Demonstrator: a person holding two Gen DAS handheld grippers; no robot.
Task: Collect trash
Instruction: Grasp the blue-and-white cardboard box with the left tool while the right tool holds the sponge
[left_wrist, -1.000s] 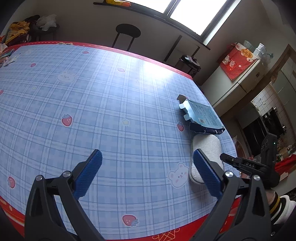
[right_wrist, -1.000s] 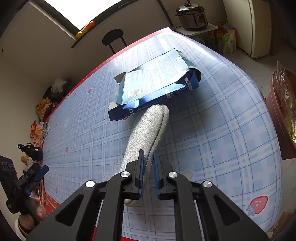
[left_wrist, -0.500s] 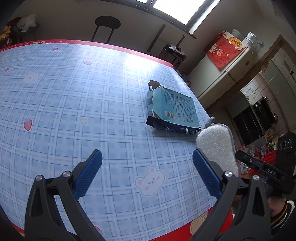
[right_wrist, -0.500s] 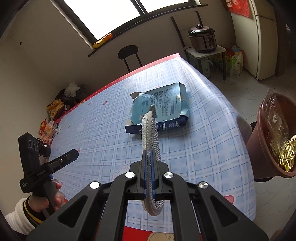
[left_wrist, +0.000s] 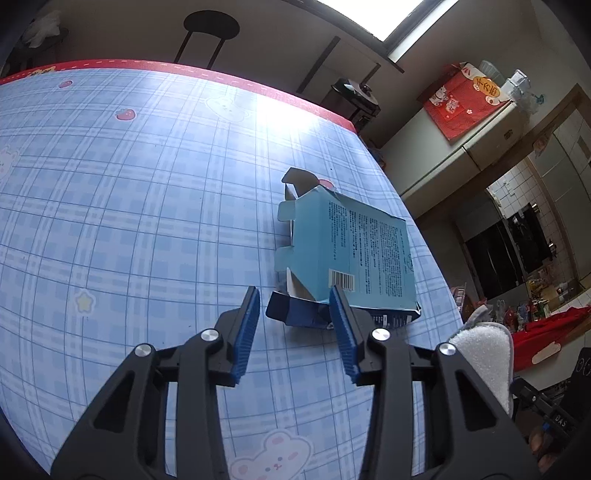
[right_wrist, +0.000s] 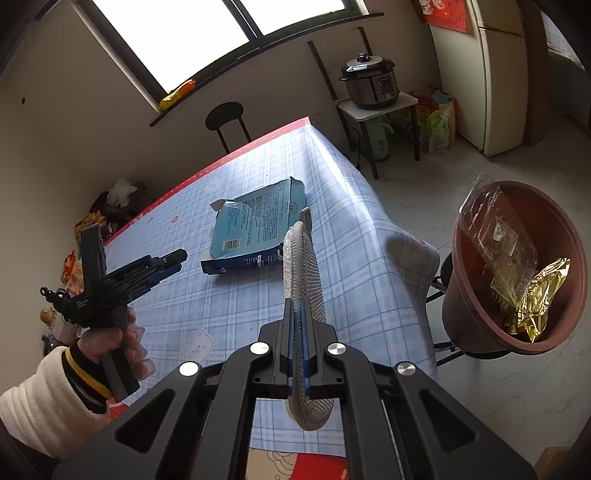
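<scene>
A flattened blue cardboard box (left_wrist: 347, 258) lies near the right edge of the blue checked table (left_wrist: 129, 221); it also shows in the right wrist view (right_wrist: 255, 225). My left gripper (left_wrist: 293, 317) is partly open, its blue pads on either side of the box's near dark corner, not closed on it. My right gripper (right_wrist: 298, 317) is shut on a grey and white insole (right_wrist: 304, 280), held up edge-on above the table's right side. The insole also shows in the left wrist view (left_wrist: 484, 362).
A brown bin (right_wrist: 517, 266) with a clear plastic tray and a gold wrapper stands off the table's right side. A stool (right_wrist: 225, 118) is at the far edge. A pressure cooker (right_wrist: 369, 81) sits on a small side table. Clutter lies at the far left.
My right gripper lifted the insole off the table and drew back toward the bin side. My left gripper moved forward to the box and narrowed its jaws around the near corner.
</scene>
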